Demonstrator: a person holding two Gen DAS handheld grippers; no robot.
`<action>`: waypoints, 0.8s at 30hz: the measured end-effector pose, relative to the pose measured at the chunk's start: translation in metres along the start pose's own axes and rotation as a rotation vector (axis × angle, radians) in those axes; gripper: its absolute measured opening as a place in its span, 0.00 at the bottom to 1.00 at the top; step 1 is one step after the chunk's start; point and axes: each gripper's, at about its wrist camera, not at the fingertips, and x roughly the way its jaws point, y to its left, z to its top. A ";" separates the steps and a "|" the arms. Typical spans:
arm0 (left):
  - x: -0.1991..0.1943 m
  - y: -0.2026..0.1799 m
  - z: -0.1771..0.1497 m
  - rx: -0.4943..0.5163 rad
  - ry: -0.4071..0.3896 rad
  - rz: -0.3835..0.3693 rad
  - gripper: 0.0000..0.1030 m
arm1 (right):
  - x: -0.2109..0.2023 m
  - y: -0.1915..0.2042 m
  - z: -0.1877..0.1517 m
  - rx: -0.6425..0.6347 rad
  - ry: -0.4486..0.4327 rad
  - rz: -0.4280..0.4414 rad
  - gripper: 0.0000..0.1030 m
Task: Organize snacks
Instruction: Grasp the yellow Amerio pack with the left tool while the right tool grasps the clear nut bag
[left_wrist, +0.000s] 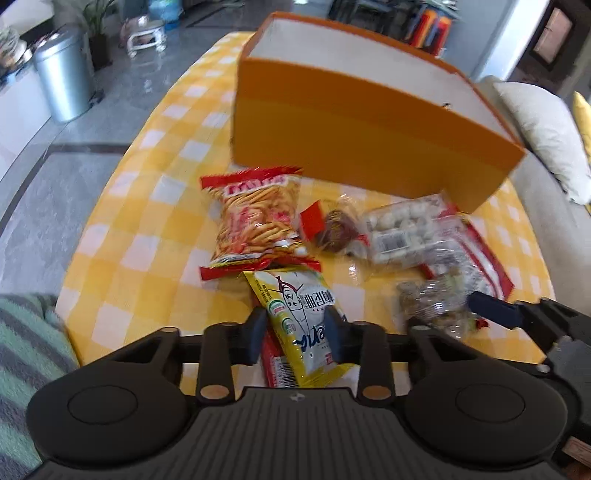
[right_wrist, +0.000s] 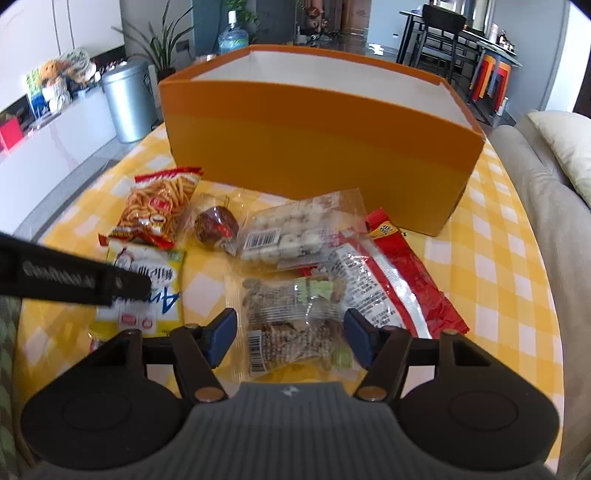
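Note:
An open orange box (left_wrist: 369, 147) (right_wrist: 317, 147) stands at the back of the yellow checked table (left_wrist: 140, 221). Snack packets lie in front of it. My left gripper (left_wrist: 295, 334) is shut on a yellow and white packet (left_wrist: 299, 321), also in the right wrist view (right_wrist: 147, 295). My right gripper (right_wrist: 291, 334) is open, its fingers either side of a clear packet of brown snacks (right_wrist: 291, 321) lying on the table; it also shows in the left wrist view (left_wrist: 432, 306).
A red bag of stick snacks (left_wrist: 255, 218) (right_wrist: 159, 206), a dark round snack (left_wrist: 336, 229) (right_wrist: 218, 225), a clear pack of white balls (left_wrist: 402, 229) (right_wrist: 284, 236) and a red packet (right_wrist: 402, 284) lie between grippers and box. A sofa (right_wrist: 535, 221) borders the right side.

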 end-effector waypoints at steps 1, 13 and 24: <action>0.000 -0.002 0.000 0.014 0.005 -0.010 0.26 | 0.000 0.001 -0.001 -0.007 0.002 0.001 0.61; 0.012 -0.021 -0.008 0.073 0.108 -0.077 0.37 | -0.013 -0.006 -0.016 0.025 0.131 -0.006 0.51; 0.025 -0.057 -0.002 0.077 0.149 0.053 0.75 | -0.022 -0.028 -0.027 0.090 0.167 -0.027 0.50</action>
